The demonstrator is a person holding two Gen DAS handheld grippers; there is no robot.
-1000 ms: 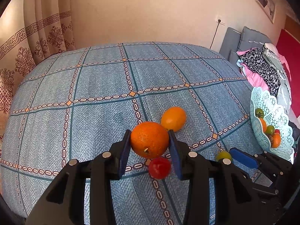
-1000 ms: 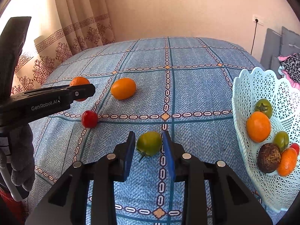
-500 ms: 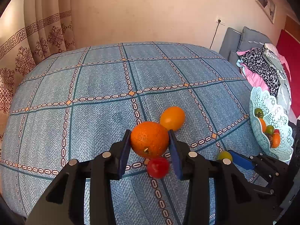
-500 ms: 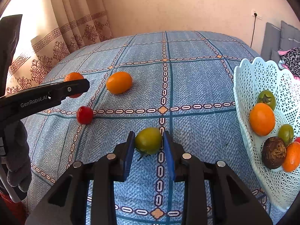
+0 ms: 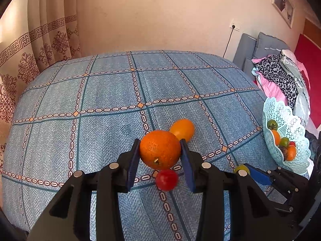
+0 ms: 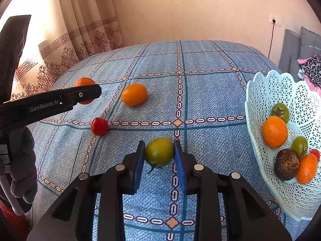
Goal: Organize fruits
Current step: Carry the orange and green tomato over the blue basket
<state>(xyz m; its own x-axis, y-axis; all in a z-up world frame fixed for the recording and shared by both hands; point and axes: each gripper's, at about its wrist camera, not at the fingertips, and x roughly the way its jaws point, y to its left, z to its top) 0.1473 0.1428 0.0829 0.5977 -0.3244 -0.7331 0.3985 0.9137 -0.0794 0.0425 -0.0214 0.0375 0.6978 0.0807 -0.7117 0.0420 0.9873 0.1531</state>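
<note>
1. The left gripper [image 5: 160, 156] clamps a round orange [image 5: 159, 149], dimpled, its stem scar facing the camera.
2. The right gripper [image 6: 159, 156] grips a green tomato [image 6: 159, 151] (stem downward) above the blue bedspread [image 6: 210, 92], beside the basket [image 6: 260, 92].

4 loose fruits [image 6: 134, 94], 6 in 1 basket [image 6: 260, 92].

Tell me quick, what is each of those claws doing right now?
Left gripper: closed on an orange.
Right gripper: closed on a green tomato.
</note>
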